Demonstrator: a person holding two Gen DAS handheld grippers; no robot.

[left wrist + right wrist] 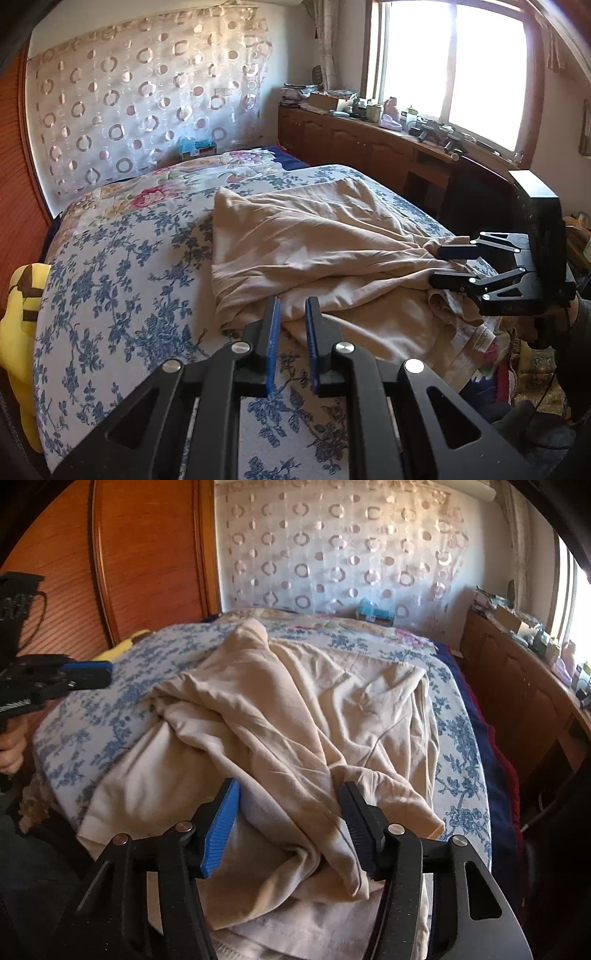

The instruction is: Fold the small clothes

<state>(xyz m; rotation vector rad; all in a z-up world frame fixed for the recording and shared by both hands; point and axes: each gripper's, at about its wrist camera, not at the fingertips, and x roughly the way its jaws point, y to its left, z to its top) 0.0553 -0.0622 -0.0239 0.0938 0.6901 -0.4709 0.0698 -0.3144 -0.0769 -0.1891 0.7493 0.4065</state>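
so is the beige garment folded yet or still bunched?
Bunched. The garment lies rumpled on the bed, creased with no clean fold; the right gripper, jaws open, straddles a ridge of it.

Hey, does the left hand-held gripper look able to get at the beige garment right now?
Probably yes: the left hand-held gripper is open just short of the beige garment's near edge, nothing between them on the floral bedspread.
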